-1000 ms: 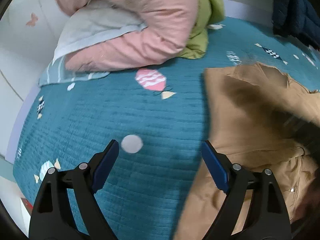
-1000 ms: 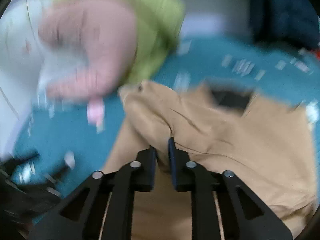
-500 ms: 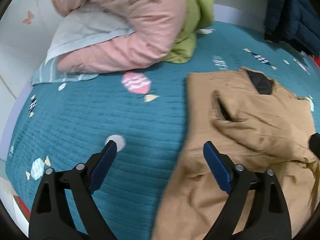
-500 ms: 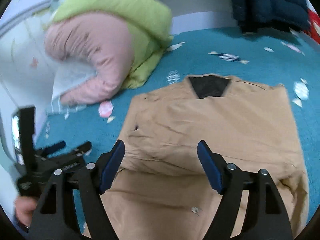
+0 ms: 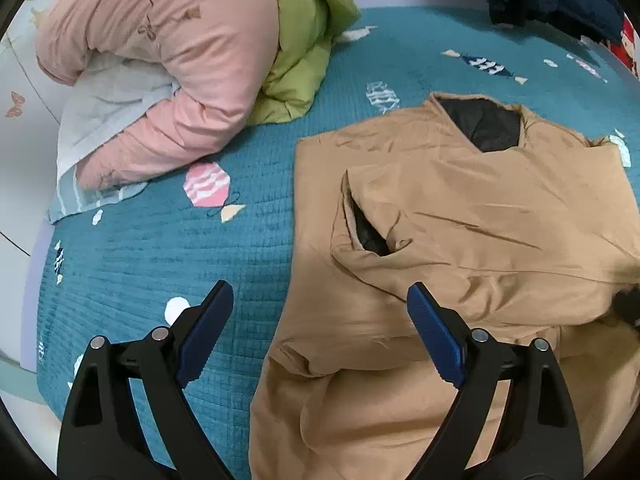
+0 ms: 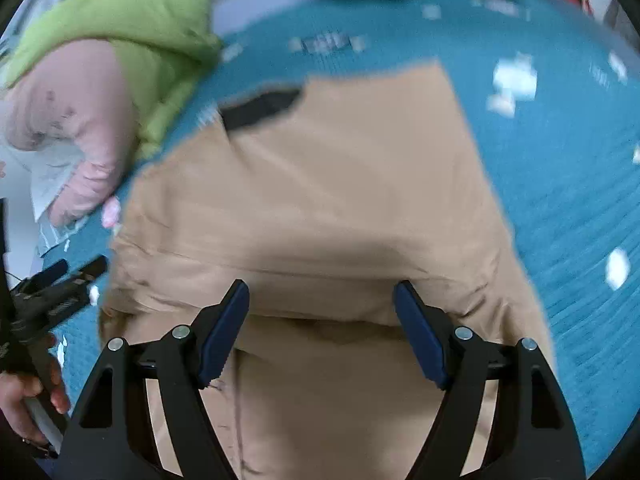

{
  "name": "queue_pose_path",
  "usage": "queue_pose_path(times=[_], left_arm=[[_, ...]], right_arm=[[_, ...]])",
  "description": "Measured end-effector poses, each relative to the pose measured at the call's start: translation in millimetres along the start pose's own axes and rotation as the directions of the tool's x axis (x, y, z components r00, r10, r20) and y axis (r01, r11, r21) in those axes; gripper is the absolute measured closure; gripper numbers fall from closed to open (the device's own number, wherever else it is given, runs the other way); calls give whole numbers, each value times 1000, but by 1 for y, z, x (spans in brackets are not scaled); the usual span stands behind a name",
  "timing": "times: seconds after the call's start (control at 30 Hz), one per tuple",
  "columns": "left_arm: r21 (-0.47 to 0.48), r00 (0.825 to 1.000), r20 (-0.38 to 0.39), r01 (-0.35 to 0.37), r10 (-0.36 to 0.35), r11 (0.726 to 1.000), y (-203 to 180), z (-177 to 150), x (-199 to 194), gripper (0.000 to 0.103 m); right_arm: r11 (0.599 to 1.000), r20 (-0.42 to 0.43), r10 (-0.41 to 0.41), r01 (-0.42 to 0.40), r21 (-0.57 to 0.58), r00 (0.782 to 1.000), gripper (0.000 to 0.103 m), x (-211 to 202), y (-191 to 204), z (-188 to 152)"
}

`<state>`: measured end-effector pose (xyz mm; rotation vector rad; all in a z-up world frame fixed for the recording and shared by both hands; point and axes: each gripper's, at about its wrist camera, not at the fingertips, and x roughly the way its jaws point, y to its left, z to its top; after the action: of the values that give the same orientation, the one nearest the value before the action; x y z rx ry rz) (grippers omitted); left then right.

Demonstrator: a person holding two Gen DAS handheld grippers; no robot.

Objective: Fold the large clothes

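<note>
Both tongs are spread and pinch nothing: the left tongs (image 5: 320, 320) hang over the jacket's left edge, half above the bed cover (image 5: 160, 260), and the right tongs (image 6: 322, 320) hang over the middle of the jacket.

Largest first: the tan jacket (image 5: 460, 220) lies flat on the teal bed cover, collar away from the cameras, dark lining showing at the neck. It looks soft and lightly padded, so it should be light but bulky, will sag when lifted from one point, and its smooth cloth may slide from a shallow pinch.

Next, the sleeve (image 5: 440, 248) lies folded across the chest. Its thick fold line should give a firmer bite than a single layer.

Smallest, the cuff opening (image 5: 360, 220), dark inside, offers a stiff hemmed rim, but lifting there would probably undo the fold.
</note>
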<state>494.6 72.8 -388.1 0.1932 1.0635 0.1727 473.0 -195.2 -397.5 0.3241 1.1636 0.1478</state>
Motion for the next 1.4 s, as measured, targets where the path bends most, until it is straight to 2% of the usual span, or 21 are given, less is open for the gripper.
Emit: queue_pose_path(times=[0.03, 0.1, 0.2, 0.3, 0.37, 0.43, 0.53, 0.67, 0.73, 0.8, 0.83, 0.87, 0.93, 1.03, 1.1, 1.2, 1.33, 1.4], left_arm=[[2, 1000, -4, -2, 2, 1000, 1, 0, 2, 14], [2, 1000, -11, 2, -2, 1000, 4, 1, 6, 14], [-20, 999, -19, 44, -44, 999, 15, 7, 10, 14], [-20, 999, -18, 50, -50, 999, 26, 18, 15, 14], [-18, 999, -5, 51, -51, 999, 31, 28, 18, 14], [-42, 998, -8, 69, -69, 997, 39, 41, 24, 13], [-58, 997, -7, 74, -75, 996, 44, 60, 36, 13], [-52, 997, -51, 61, -64, 997, 45, 83, 67, 13], [-89, 992, -80, 90, -98, 992, 51, 92, 82, 13], [-114, 992, -78, 93, -102, 989, 56, 100, 91, 13], [-124, 989, -95, 97, -110, 987, 59, 104, 99, 13], [-124, 986, -124, 98, -113, 987, 60, 106, 108, 13], [-119, 982, -159, 86, -105, 989, 62, 110, 123, 13], [-164, 967, -199, 129, -161, 978, 68, 116, 140, 13], [-196, 951, -226, 167, -210, 966, 70, 120, 150, 12], [-177, 935, -291, 157, -204, 972, 66, 126, 165, 9], [-219, 917, -313, 185, -249, 958, 64, 135, 173, 9], [-233, 902, -315, 229, -296, 945, 58, 137, 174, 9]], right_arm=[[1000, -41, -4, 5, 12, 999, 31, 12, -4, -1], [1000, -67, -6, 6, -5, 998, 31, 19, -5, -3], [997, -59, 46, -49, -54, 997, 31, 5, 1, -3], [988, -8, 92, -92, -121, 996, 31, -25, 1, 9], [988, 35, 103, -99, -119, 994, 29, -40, -8, 26], [993, 64, 74, -68, -100, 995, 28, -44, -17, 46], [998, 73, -12, 17, -67, 997, 28, -33, -35, 82], [1000, 45, -17, 16, 24, 999, 28, -10, -52, 119], [997, 58, -34, 30, 66, 998, 28, -3, -61, 139], [997, 40, -40, 37, 72, 998, 28, 9, -63, 155], [996, 20, -75, 74, 59, 997, 28, 17, -63, 163], [993, 10, -107, 106, 55, 994, 28, 26, -62, 170], [990, -18, -118, 119, 79, 993, 28, 39, -68, 179], [986, -99, -54, 69, 154, 994, 28, 65, -84, 186], [986, -105, -44, 61, 155, 993, 29, 71, -86, 188], [989, -112, -17, 33, 142, 994, 45, 76, -86, 186], [992, -124, -8, 23, 124, 992, 49, 80, -86, 187], [992, -129, 4, 11, 122, 992, 50, 78, -87, 187]])
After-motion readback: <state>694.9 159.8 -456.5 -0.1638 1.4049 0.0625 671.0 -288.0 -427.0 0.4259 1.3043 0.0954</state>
